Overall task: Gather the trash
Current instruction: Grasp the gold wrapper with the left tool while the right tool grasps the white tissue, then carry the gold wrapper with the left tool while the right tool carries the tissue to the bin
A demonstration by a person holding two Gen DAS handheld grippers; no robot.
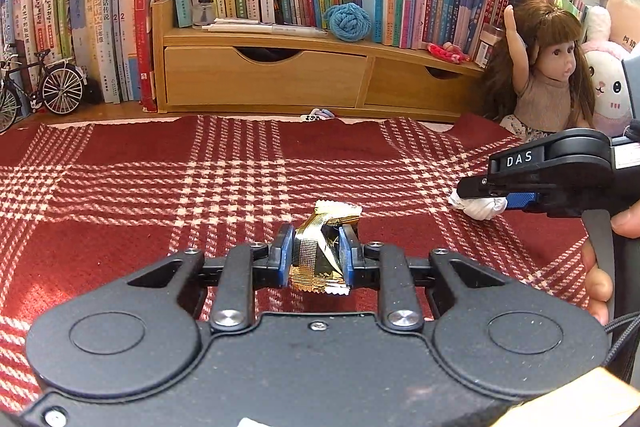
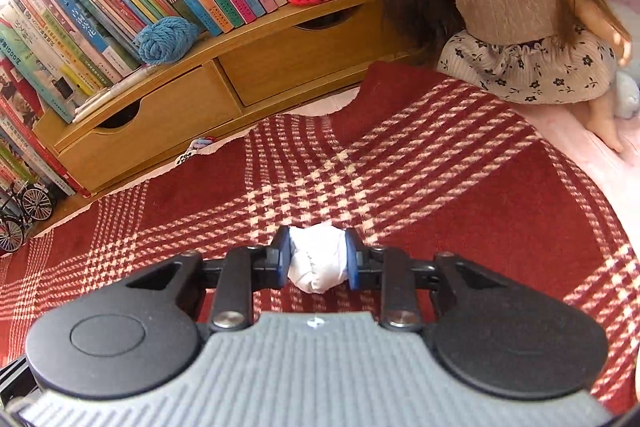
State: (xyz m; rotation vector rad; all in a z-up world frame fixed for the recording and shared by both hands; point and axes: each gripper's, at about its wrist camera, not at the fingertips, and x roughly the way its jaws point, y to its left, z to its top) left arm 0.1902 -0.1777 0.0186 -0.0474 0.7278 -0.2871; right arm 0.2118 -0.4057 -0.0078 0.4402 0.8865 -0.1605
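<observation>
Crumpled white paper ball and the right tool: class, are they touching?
Touching. The right wrist view shows both blue pads of the right tool pressed against the sides of the crumpled white paper ball, no gap.

red plaid cloth (image 1: 200, 179), wooden bookshelf (image 1: 264, 75)

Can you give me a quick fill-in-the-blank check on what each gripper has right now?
1. The left gripper is shut on a crumpled ____ foil wrapper.
2. The right gripper is shut on a wad of ____ paper.
3. Both pieces lie on a red plaid ____.
4. On the wooden shelf sits a ball of ____ yarn.

Missing words: gold; white; cloth; blue
</observation>
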